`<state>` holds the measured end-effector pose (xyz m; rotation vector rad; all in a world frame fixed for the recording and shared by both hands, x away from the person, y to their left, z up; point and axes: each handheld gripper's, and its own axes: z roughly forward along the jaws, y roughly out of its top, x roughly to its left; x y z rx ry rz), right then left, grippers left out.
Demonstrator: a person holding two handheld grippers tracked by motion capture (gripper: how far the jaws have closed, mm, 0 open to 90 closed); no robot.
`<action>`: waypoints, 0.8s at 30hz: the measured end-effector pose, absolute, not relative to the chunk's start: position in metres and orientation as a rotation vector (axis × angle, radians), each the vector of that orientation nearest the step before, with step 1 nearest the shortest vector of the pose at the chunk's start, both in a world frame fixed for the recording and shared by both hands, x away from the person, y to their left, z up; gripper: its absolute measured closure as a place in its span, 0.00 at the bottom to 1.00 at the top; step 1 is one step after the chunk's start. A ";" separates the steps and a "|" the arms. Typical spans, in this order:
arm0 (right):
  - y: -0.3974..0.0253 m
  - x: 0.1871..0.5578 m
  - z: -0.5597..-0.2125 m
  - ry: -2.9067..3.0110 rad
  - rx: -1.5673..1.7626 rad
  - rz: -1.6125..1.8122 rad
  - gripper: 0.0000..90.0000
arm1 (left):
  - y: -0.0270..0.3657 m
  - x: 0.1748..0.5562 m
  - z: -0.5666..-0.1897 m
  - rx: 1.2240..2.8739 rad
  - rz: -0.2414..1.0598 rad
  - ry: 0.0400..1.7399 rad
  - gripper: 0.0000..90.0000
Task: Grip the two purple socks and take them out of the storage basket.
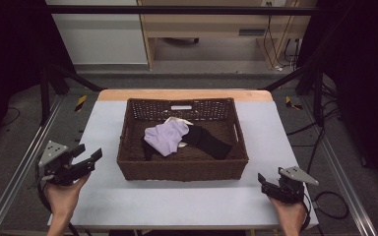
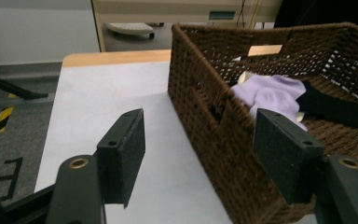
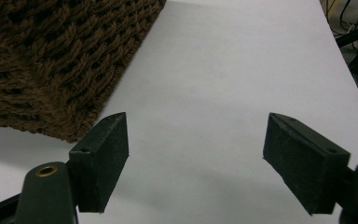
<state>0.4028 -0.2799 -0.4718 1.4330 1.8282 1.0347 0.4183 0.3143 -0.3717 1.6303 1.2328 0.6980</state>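
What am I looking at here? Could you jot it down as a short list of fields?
Setting: white table, a person holding a gripper in each hand
Container: brown wicker basket at the table's middle
Inside the basket: lilac garment lying partly over a black garment; a bit of cream cloth behind them
Left gripper: open, empty, left of the basket, not touching it
Right gripper: open, empty, near the table's front right corner, apart from the basket
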 end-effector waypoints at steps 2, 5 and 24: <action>-0.280 0.403 -0.472 1.826 1.434 1.037 0.25 | 0.310 0.421 -0.364 1.624 0.702 1.213 0.38; -0.280 0.403 -0.472 1.825 1.432 1.037 0.25 | 0.303 0.424 -0.354 1.621 0.702 1.190 0.38; -0.281 0.404 -0.472 1.827 1.429 1.038 0.25 | 0.242 0.461 -0.322 1.680 0.694 1.098 0.38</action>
